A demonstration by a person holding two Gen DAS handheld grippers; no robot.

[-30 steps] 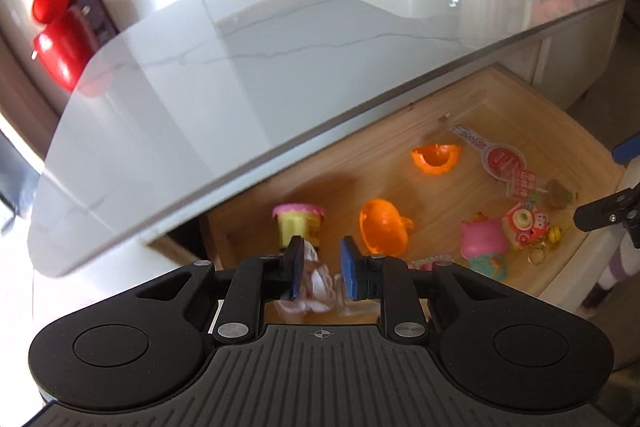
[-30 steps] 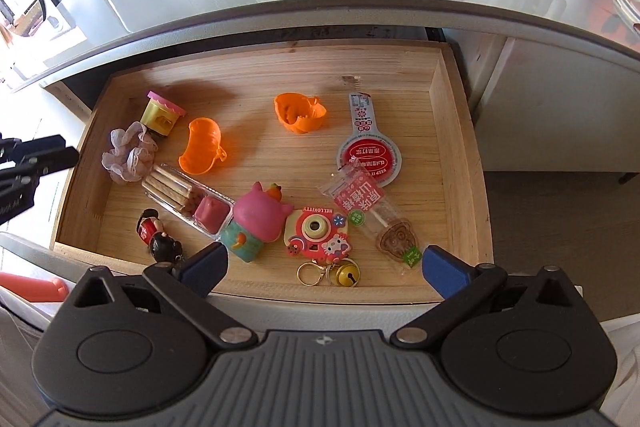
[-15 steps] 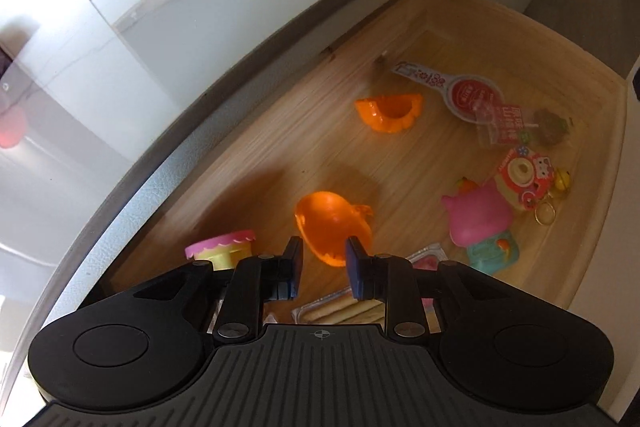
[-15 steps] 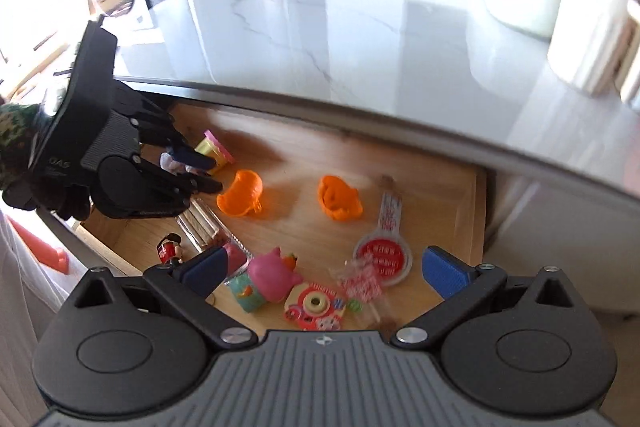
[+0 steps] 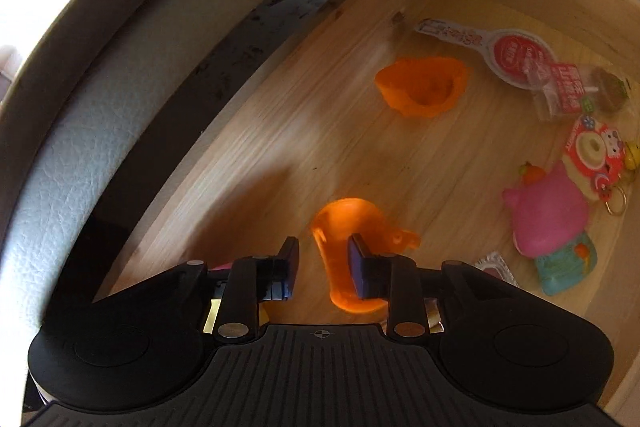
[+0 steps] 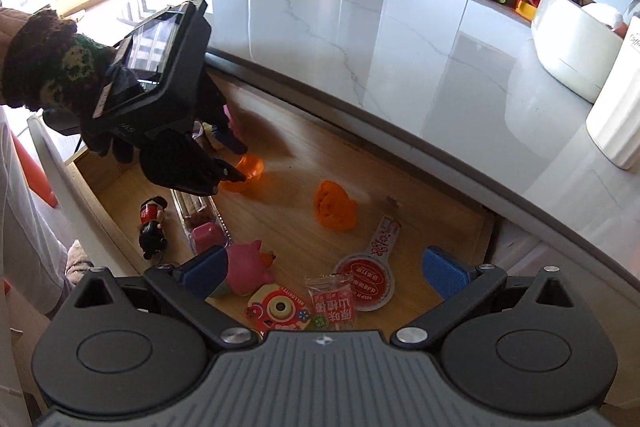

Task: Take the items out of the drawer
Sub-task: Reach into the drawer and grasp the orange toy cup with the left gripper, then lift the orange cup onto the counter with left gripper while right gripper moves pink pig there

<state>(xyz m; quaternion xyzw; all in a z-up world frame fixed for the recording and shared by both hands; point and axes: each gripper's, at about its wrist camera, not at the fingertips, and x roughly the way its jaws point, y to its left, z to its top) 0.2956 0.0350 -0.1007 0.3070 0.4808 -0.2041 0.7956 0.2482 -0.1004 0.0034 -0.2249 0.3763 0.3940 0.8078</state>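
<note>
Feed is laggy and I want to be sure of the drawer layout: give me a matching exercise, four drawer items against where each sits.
Items:
1. orange cup
2. pink pig
3. red disc tag
4. small figurine

Places:
A. in front of the right gripper, by the toy camera
B. at the left gripper fingers
C. near the drawer front, beside the snack tray
D. just behind the right gripper's left-hand finger, next to the toy camera

Pairs: 1-B, 2-D, 3-A, 4-C
</note>
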